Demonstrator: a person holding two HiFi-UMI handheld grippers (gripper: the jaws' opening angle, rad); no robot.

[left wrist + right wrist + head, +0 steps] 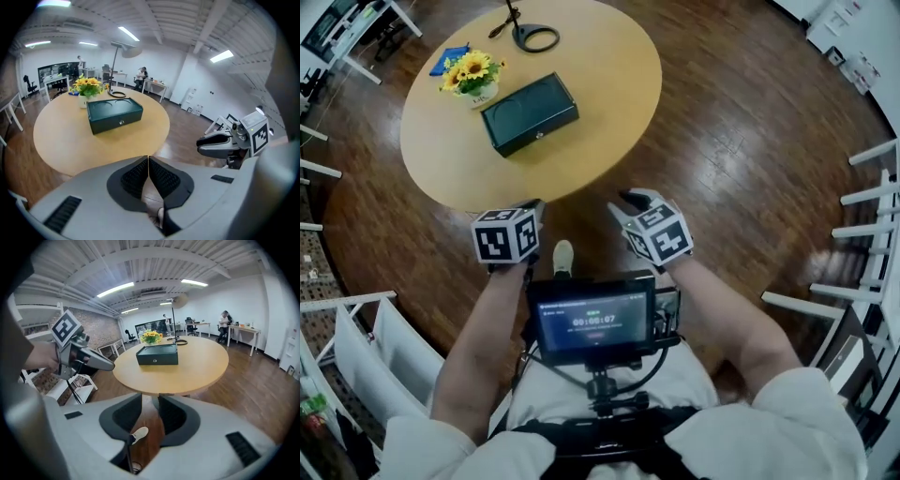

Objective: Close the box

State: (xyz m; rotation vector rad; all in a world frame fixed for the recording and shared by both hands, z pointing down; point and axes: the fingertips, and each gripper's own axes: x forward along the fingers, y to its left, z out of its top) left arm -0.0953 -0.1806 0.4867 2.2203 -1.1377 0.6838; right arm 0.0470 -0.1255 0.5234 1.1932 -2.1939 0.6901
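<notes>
The dark green box (530, 114) lies on the round counter (609, 103) beside the flowers (472, 73), and its lid seems already down. It is ahead and somewhat left of both grippers, well apart, with its long side across. The left hand-held gripper (148, 161), closed and empty, is nearer. The right hand-held gripper (151, 401) is slightly open and empty.

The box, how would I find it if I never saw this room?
Look for the big round wooden table. Beside the pot of sunflowers sits the box. It is the only dark green rectangle there, with a small round knob in front.
</notes>
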